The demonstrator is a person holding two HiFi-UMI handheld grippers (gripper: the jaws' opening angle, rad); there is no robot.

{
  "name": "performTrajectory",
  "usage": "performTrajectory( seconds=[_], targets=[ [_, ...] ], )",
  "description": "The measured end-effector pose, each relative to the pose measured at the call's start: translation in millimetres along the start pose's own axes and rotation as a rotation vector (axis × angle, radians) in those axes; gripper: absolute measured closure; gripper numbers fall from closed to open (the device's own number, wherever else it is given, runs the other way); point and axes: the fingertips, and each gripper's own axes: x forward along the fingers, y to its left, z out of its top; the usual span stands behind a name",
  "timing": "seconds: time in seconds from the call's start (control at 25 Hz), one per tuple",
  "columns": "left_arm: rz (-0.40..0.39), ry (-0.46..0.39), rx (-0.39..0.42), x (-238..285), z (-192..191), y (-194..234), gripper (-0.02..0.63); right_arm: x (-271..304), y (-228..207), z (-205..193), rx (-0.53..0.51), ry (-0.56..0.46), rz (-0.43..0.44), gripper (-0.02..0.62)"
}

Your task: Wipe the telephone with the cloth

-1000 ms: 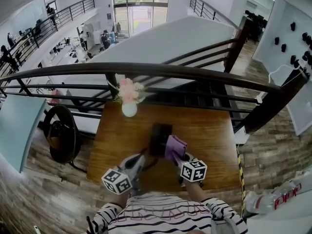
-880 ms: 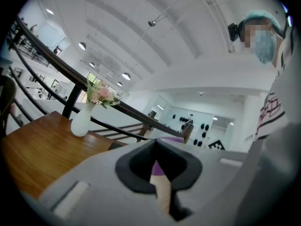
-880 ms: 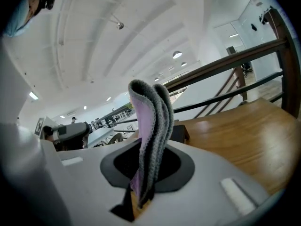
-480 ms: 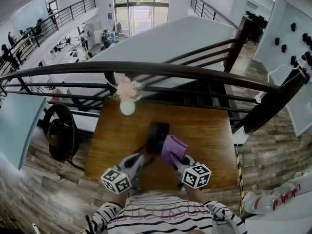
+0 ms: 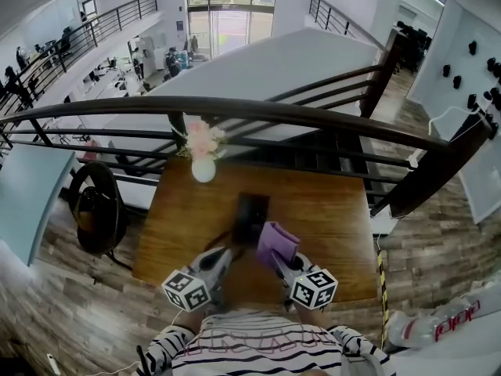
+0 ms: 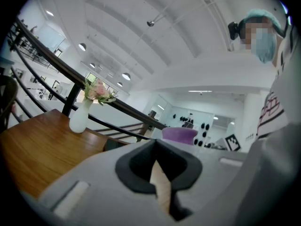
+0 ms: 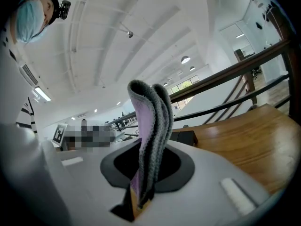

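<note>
The right gripper (image 5: 275, 258) has drawn back along the phone (image 5: 252, 208) — cloth (image 5: 278, 244) clamped, left gripper (image 5: 225, 254) closed on nothing — probably mid-wipe.

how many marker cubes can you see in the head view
2: one on the left gripper, lower left of the telephone; one on the right gripper, below the purple cloth it clamps. None looks hidden.

I note bare table (image 5: 337, 218) right of the telephone (image 5: 252, 214); vase (image 5: 203, 168) (far-left corner) and railing (image 5: 313, 118) obstruct beyond.
</note>
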Motion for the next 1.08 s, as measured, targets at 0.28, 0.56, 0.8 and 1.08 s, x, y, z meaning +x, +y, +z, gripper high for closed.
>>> performTrajectory(
  seconds=[0.28,0.56,0.8,1.08],
  targets=[
    [0.01,-0.003,-0.001,-3.7,-6.6,-4.6,0.606,-6.4,3.2,-5.3,-0.025,0.009,0.003,0.541],
    [0.018,-0.009,-0.007,-4.5,-8.3,-4.9,0.606,-7.9,3.2,-6.4,-0.039,0.012,-0.001,0.542],
    [0.031,-0.012,-0.007,-6.8,-5.0,0.9,0.606,-2.1,6.8,-2.1,-0.045,0.008,0.007,0.541],
    [0.032,-0.012,-0.006,-6.8,-2.7,3.8,0.606,1.3,7.1,0.0,-0.042,0.003,0.007,0.541]
  ],
)
